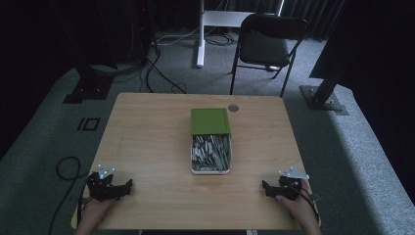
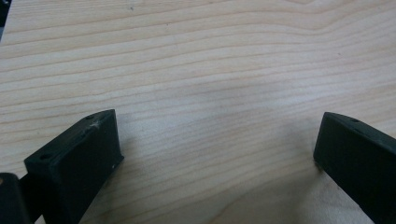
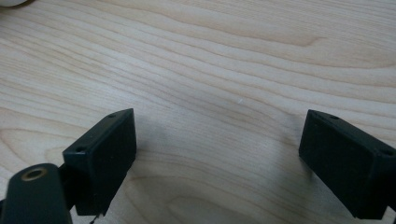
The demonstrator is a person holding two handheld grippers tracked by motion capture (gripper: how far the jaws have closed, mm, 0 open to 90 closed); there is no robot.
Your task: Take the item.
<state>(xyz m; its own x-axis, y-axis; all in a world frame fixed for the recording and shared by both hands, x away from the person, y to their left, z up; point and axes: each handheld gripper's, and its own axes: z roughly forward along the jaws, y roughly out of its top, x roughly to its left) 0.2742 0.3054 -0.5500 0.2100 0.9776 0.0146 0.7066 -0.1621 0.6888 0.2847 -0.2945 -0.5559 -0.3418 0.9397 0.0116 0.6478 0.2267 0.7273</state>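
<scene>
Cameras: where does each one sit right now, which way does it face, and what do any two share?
High view: above the person's side, facing forward and down on the table; shows the box with its green lid, both hands, the left gripper and right gripper.
Left gripper view: rides the left gripper, looking along its open jaws at bare wood.
Right gripper view: rides the right gripper, same aim, jaws open, nothing between.
Shared: both gripper views show two black jaws over the tabletop.
</scene>
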